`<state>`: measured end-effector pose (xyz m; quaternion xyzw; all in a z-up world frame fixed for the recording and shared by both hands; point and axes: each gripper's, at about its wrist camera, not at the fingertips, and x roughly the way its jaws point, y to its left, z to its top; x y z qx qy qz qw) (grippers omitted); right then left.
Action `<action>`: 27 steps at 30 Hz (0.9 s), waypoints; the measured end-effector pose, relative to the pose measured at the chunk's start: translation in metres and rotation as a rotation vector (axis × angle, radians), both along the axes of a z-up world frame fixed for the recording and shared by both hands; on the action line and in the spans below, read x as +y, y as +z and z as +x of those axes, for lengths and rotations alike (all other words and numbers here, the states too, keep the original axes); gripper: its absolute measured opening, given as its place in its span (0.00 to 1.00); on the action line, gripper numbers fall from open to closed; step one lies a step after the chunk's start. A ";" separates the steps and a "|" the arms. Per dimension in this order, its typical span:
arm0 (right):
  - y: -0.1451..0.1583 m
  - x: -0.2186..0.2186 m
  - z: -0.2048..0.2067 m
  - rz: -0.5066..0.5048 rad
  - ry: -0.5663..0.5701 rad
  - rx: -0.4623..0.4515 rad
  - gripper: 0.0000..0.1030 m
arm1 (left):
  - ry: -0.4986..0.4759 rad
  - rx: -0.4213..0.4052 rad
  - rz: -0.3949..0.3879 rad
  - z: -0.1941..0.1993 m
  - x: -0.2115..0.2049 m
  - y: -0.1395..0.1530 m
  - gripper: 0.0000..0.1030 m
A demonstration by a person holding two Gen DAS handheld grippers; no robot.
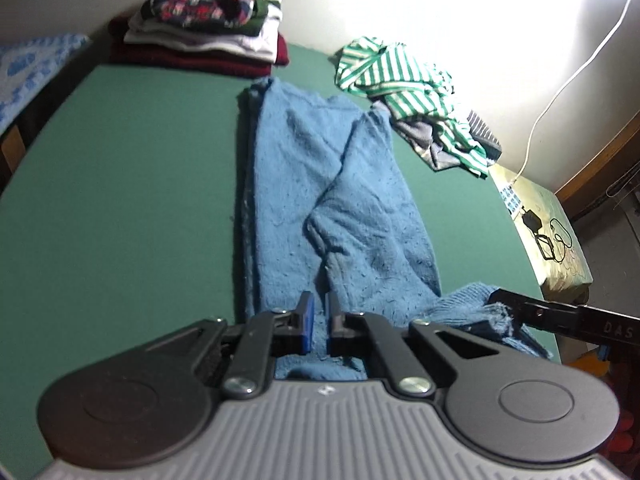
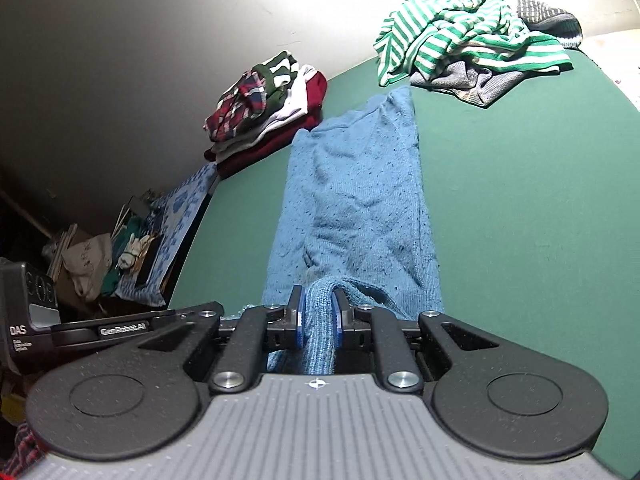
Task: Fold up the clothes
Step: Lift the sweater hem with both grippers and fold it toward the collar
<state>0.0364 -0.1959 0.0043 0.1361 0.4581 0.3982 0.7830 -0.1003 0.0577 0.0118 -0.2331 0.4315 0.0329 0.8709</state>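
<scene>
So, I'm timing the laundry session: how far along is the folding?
Done: a folded stack sits at the table's far edge. In hand: the blue sweater, folded narrow, its near hem pinched by the right gripper. Left: the striped pile.

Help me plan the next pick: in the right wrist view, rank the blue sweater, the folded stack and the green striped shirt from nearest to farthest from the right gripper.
1. Blue sweater: pinched in the right gripper, stretching away ahead.
2. Folded stack: far left, against the wall.
3. Green striped shirt: far right, crumpled on a pile.
</scene>
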 end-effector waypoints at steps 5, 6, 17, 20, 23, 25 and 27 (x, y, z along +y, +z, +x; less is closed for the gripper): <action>-0.002 -0.004 0.003 -0.014 -0.018 0.012 0.14 | -0.121 0.010 0.144 -0.025 0.001 -0.003 0.00; -0.002 -0.005 0.004 -0.016 -0.022 0.015 0.14 | -0.158 0.011 0.187 -0.033 0.003 -0.003 0.01; -0.005 0.005 0.012 -0.039 0.013 0.017 0.14 | -0.565 -0.086 0.511 -0.064 -0.036 -0.005 0.37; -0.005 0.006 0.012 -0.043 0.018 0.014 0.14 | -0.609 -0.127 0.549 -0.058 -0.046 -0.004 0.48; -0.005 0.007 0.012 -0.044 0.024 0.014 0.14 | -0.648 -0.164 0.598 -0.053 -0.054 -0.002 0.49; -0.006 0.007 0.013 -0.044 0.024 0.013 0.14 | -0.672 -0.182 0.630 -0.049 -0.057 0.000 0.49; -0.006 0.007 0.014 -0.044 0.022 0.015 0.14 | -0.694 -0.194 0.652 -0.044 -0.060 0.000 0.45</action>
